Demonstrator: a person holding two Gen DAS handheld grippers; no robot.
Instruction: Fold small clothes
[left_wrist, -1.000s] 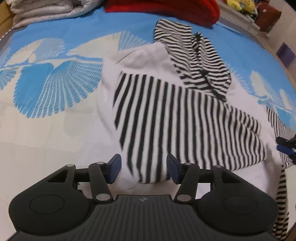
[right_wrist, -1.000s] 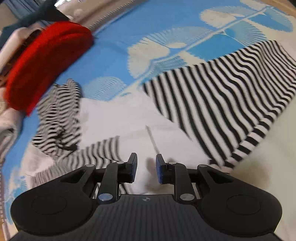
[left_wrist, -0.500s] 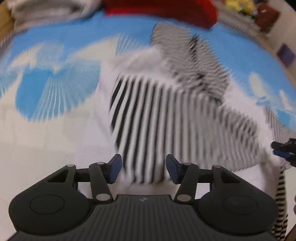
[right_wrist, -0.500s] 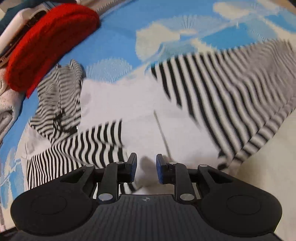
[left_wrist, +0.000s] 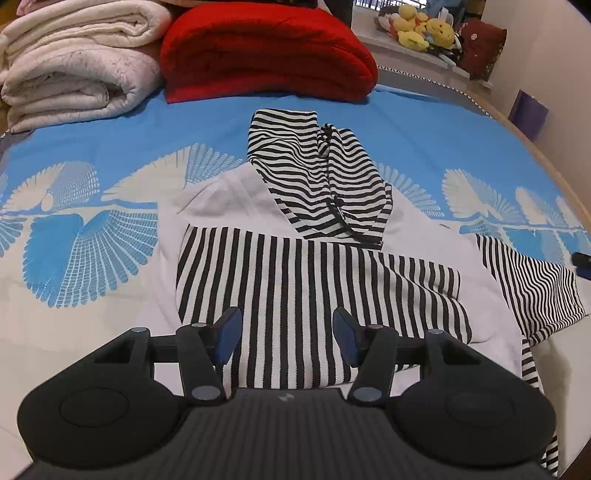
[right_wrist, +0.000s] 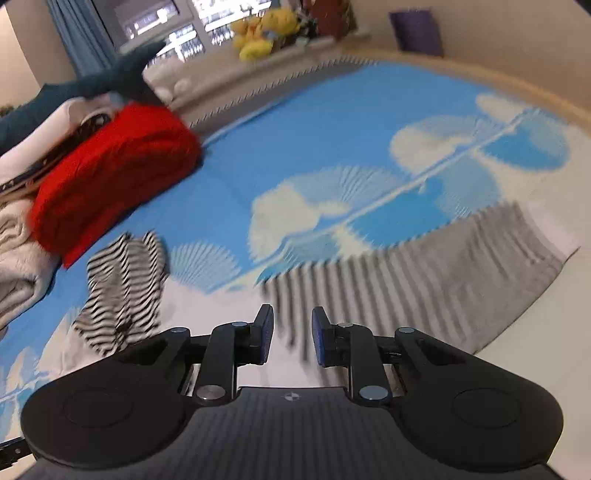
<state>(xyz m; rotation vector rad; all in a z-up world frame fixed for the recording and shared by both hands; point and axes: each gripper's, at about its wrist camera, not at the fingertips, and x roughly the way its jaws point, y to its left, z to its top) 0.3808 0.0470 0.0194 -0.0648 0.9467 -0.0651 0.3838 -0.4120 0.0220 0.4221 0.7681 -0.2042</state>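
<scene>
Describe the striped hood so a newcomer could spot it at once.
Start at the red blanket at the far end of the bed. Just in front lies the hood of a white top. Its stripes run crosswise, finer than the folded sleeve's long stripes.

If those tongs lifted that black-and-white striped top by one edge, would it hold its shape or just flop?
Probably flop: the black-and-white striped knit top lies limp, with soft folds and creases on the blue-and-white patterned bedspread. It looks thin, so likely light. Its folded sleeve would probably slide open again when lifted.
</scene>
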